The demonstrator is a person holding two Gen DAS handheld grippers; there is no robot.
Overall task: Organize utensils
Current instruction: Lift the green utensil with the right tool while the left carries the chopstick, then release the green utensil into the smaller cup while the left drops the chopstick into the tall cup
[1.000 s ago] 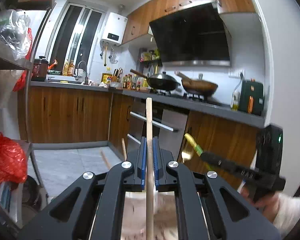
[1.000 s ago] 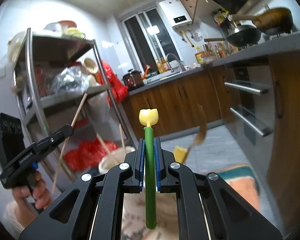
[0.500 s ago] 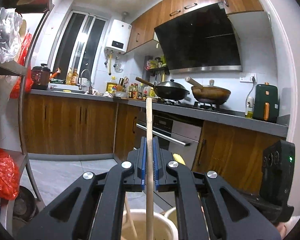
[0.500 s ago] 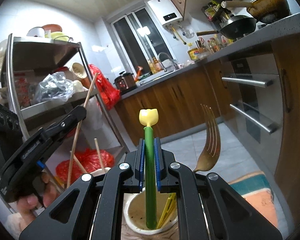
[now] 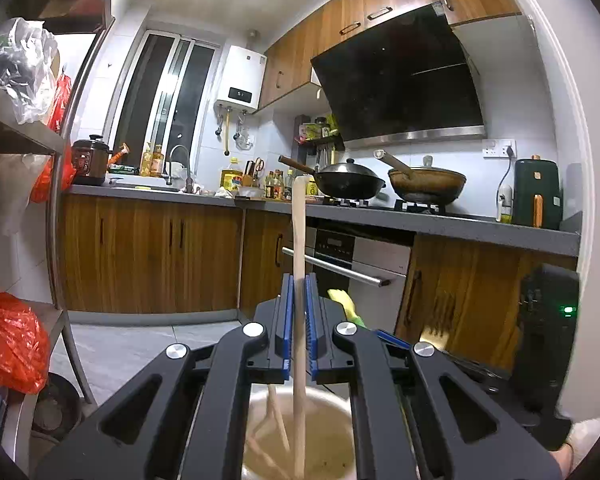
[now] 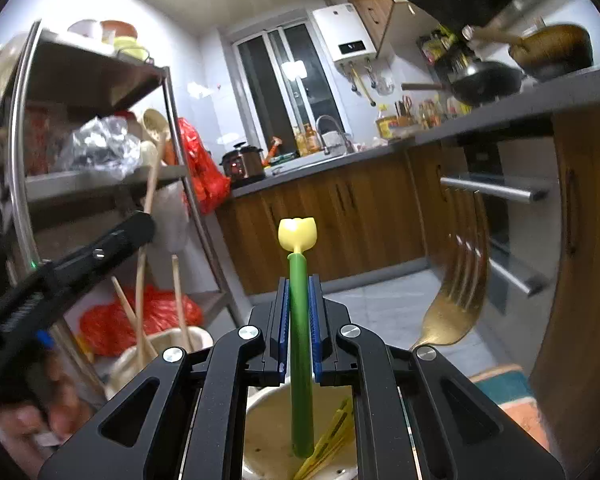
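The left hand-held gripper (image 5: 299, 320) is clamped on a pale wooden chopstick (image 5: 299, 264) that stands nearly upright between its blue pads (image 5: 287, 320). The chopstick's lower end reaches down into a white utensil cup (image 5: 332, 404) directly below the jaws, beside two other wooden sticks (image 5: 276, 420) leaning inside; its top rises above the counter (image 5: 420, 220) line. The cup rim lies close under the gripper's black arms, so little room remains on either side.

The right hand-held gripper (image 6: 299, 320) is closed on a green utensil handle (image 6: 300, 320) tipped with a yellow tulip-shaped knob (image 6: 297, 233) — held upright, its lower end inside a second white cup (image 6: 268, 412) that also holds yellow-handled pieces (image 6: 332, 444). A gold fork (image 6: 456, 280) stands tines-up just right of this gripper, blurred.

Outward, in the right wrist view, the first cup (image 6: 196, 336) sits near a metal rack (image 6: 20, 128) on the left, with the person's hand (image 6: 32, 416) on the other tool. Open tiled floor (image 6: 388, 300) extends ahead to the wooden cabinets (image 6: 324, 208).
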